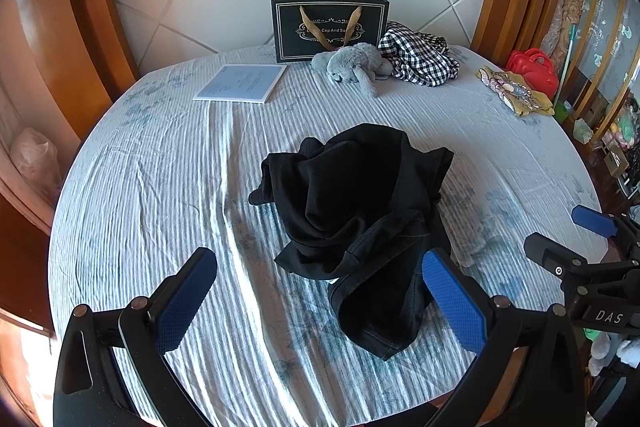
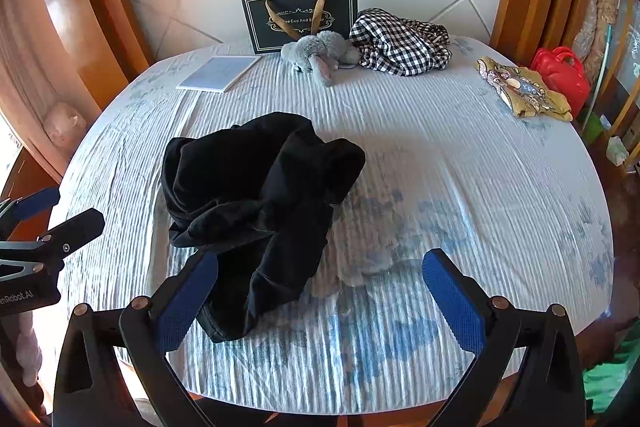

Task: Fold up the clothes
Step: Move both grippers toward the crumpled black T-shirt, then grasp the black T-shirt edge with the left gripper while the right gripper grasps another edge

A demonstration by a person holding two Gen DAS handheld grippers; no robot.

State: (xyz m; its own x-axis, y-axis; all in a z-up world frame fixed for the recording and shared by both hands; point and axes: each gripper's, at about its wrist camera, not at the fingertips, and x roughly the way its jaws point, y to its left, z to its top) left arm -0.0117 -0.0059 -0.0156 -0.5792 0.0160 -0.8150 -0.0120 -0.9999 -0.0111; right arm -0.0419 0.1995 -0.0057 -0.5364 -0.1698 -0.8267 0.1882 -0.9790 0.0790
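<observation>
A crumpled black garment (image 1: 352,211) lies in a heap in the middle of the striped bed sheet (image 1: 160,187); it also shows in the right wrist view (image 2: 256,195). My left gripper (image 1: 320,303) is open and empty, hovering above the garment's near end. My right gripper (image 2: 320,303) is open and empty, just right of the garment's near end. The right gripper shows at the right edge of the left wrist view (image 1: 568,239), and the left gripper at the left edge of the right wrist view (image 2: 56,215).
At the bed's far side stand a black gift bag (image 1: 330,25), a grey plush toy (image 1: 352,65), a checkered cloth (image 1: 420,61) and a paper sheet (image 1: 242,83). A patterned yellow cloth (image 1: 516,91) and a red bag (image 1: 534,69) are at the right edge.
</observation>
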